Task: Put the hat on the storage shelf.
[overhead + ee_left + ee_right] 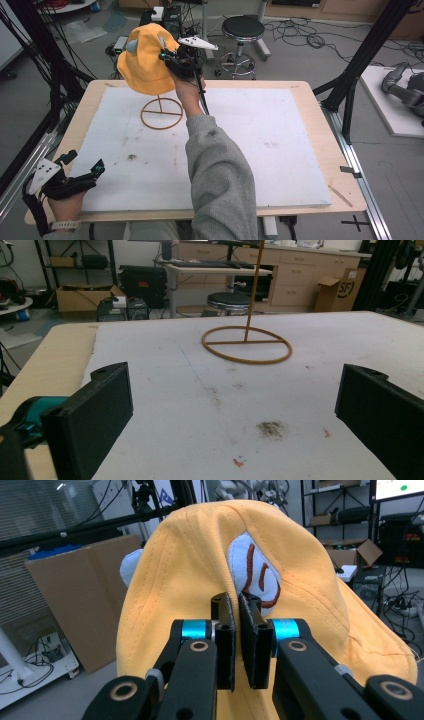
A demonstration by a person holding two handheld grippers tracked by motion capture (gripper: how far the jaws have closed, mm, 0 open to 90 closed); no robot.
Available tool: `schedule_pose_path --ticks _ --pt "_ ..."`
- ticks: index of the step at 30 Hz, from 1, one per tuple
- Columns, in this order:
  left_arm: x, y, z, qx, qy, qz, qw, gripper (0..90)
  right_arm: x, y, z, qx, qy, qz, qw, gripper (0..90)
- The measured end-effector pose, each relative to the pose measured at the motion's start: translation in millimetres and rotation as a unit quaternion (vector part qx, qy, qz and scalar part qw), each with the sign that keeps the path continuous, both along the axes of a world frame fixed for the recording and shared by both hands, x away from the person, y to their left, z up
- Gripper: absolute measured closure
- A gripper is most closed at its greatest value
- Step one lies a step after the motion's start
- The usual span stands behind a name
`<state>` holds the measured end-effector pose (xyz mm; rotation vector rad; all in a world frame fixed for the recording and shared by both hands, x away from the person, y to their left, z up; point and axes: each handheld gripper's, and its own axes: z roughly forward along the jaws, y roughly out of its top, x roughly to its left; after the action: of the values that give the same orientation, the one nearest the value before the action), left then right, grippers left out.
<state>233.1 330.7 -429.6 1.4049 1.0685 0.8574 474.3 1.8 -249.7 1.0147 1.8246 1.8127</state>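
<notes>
Above the far left part of the white foam-covered table point(280, 165), raised in the right gripper point(167, 56) — a soft yellow fabric cap point(145, 62) with a pale blue embroidered patch, a fold of its cloth pinched between jaws drawn almost together, hanging over the thin tan wire stand with a ring base point(161, 113). Down at the near left corner, held low and well apart from cap and stand, the left gripper point(85, 172) — jaws spread wide, nothing between them but stained white foam.
</notes>
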Motion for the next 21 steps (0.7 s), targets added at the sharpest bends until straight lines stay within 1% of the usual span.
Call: schedule_pose_path --ticks 2,5,8,10,11,14,16,19,21 --pt "0.1 0.2 -0.1 -0.001 0.0 0.0 1.0 2.3 1.8 1.9 -2.9 -0.005 0.006 0.0 1.0 85.6" --pt "0.1 0.2 0.0 -0.001 0.001 -0.001 1.0 2.3 2.6 3.6 -4.5 -0.007 0.008 -0.001 0.9999 84.9" --pt "0.1 0.0 0.1 -0.002 0.001 -0.001 1.0 2.3 2.4 5.0 -5.2 -0.004 0.006 -0.001 1.0 84.7" --pt "0.0 -0.4 0.0 -0.002 0.002 -0.002 1.0 2.3 2.3 5.7 -5.6 -0.012 0.007 -0.003 0.9999 84.9" --pt "0.0 -0.7 -0.1 -0.001 0.002 -0.003 1.0 2.3 2.6 5.6 -6.7 -0.014 0.01 -0.006 0.9998 84.9" --pt "-0.3 -1.3 -0.2 0.003 0.003 -0.004 1.0 2.3 1.9 5.5 -6.7 -0.017 0.012 -0.007 0.9998 84.2" --pt "-0.6 -1.3 -0.1 0.002 0.002 -0.003 1.0 2.3 1.0 5.0 -5.8 -0.014 0.009 -0.009 0.9998 80.8" --pt "-1.3 -0.7 -0.2 0.002 0.002 -0.002 1.0 2.3 -1.1 2.8 -3.1 -0.008 0.004 -0.009 0.9999 71.0" --pt "-1.7 -0.6 -0.2 0.002 0.002 -0.002 1.0 2.3 -2.1 0.1 -1.5 -0.007 0.004 -0.007 0.9999 68.9"
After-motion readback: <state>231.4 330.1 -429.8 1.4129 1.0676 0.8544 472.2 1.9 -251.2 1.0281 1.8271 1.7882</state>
